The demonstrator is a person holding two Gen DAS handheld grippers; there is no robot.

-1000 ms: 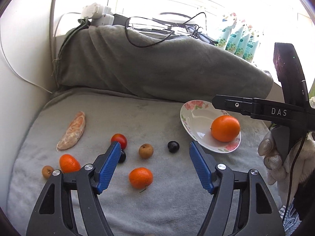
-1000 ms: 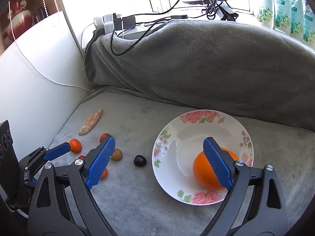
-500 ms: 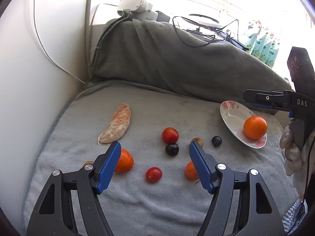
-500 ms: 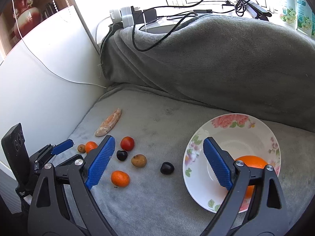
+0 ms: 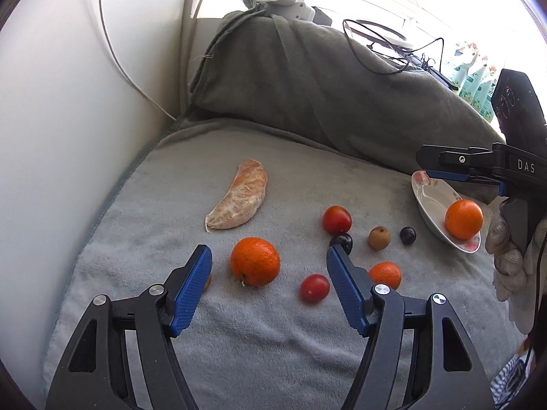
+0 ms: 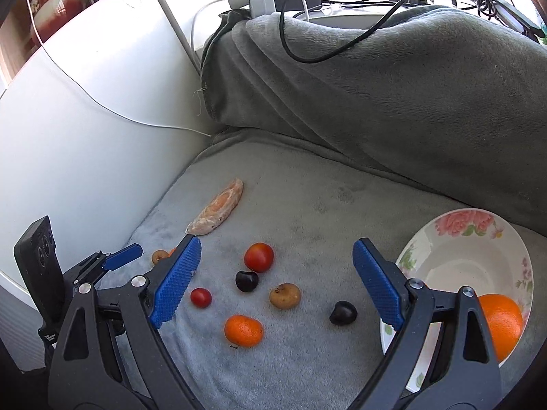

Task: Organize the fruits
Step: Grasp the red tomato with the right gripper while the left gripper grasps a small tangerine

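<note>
I am looking along my left gripper point(image 5: 268, 263), whose jaws are closing with nothing pressed between the pads; an orange point(image 5: 255, 261) is lying on the grey blanket point(image 5: 273, 341) in the gap ahead of them. My right gripper point(image 6: 277, 273) is standing wide apart and gripping nothing.

The left view is giving me that orange whole, while the right view is hiding it behind a blue finger point(image 6: 176, 282), leaving only a sliver. The left view is also showing a gloved hand point(image 5: 509, 256) around the right gripper's handle, which the right camera cannot see. The right view is showing the floral plate point(image 6: 458, 235) nearly from above, with a second orange point(image 6: 501, 321) in it partly covered by the gripper's arm; from the left the plate is appearing only as a thin tilted rim at the far right.

Both views are sharing the peeled citrus segment point(image 5: 237, 203), a large red tomato point(image 5: 336, 219), a small red tomato point(image 5: 314, 288), a brown fruit point(image 5: 379, 237) and a dark plum point(image 5: 408, 235). A second dark fruit point(image 5: 342, 239) and a tangerine point(image 5: 386, 273) are half hidden behind my left gripper's right finger. A small brown fruit point(image 6: 159, 256) is peeking out at the far left in the right view; in the left view it is barely showing.
</note>
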